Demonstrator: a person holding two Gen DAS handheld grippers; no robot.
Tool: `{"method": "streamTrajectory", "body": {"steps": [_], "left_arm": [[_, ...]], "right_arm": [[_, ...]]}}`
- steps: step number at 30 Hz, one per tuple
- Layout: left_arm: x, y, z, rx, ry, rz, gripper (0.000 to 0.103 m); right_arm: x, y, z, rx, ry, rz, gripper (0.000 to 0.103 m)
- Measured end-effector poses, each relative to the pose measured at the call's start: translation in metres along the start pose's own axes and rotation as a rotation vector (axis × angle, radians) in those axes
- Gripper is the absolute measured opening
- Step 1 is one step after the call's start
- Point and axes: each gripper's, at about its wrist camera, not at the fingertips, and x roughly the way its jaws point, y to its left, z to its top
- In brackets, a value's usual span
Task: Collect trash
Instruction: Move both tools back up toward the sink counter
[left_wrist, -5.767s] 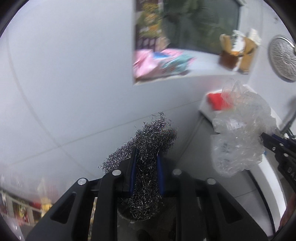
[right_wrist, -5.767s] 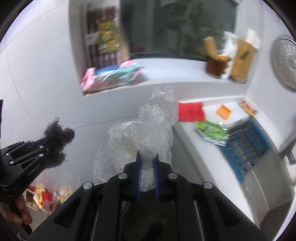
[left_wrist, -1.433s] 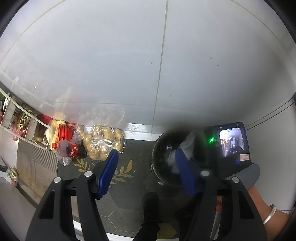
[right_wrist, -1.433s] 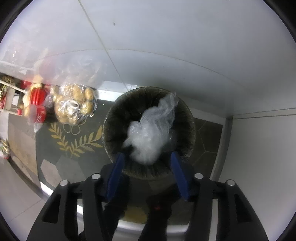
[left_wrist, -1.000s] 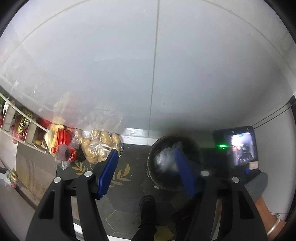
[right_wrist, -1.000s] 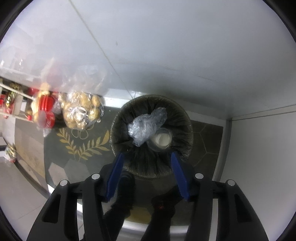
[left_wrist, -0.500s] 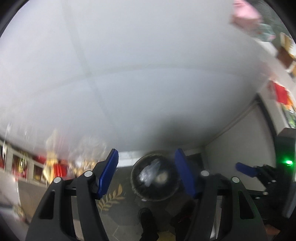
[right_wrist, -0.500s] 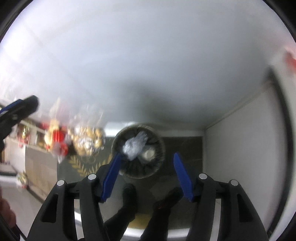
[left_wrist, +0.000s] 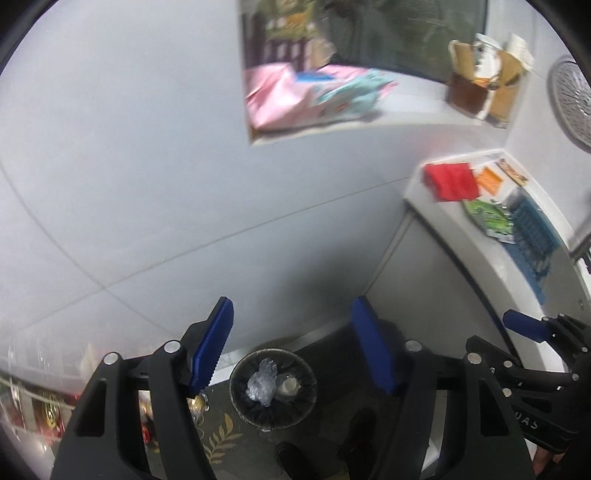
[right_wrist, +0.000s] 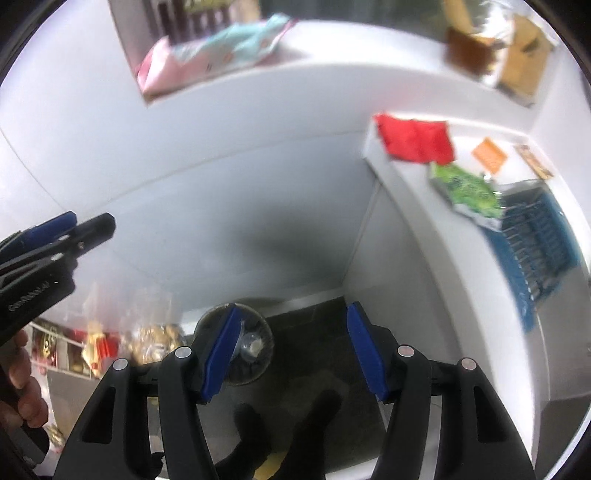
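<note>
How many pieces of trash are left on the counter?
4: red wrapper at the near end, orange packet behind it, green wrapper beside the blue mat, and a brown packet by the wall. More may be hidden.

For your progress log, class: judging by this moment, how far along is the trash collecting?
Done: a crumpled clear plastic bag lies in the round black bin on the floor. In hand: nothing; the left gripper and right gripper are both open and empty. Left: a red wrapper, a green snack packet and an orange packet lie on the white counter.
</note>
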Motion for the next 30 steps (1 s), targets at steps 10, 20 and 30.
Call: {"method": "streamTrajectory", "body": {"steps": [10, 20, 30], "left_arm": [[-0.038, -0.028, 0.013, 0.061, -0.044, -0.025, 0.068], [-0.056, -0.057, 0.019, 0.136, -0.059, -0.038, 0.069], [-0.073, -0.13, 0.037, 0.282, -0.109, -0.112, 0.07]], "right_arm": [[-0.048, -0.011, -0.011, 0.004, -0.068, -0.015, 0.058], [-0.086, -0.031, -0.017, 0.051, -0.138, -0.054, 0.058], [-0.117, -0.077, -0.024, 0.133, -0.209, -0.149, 0.063]]}}
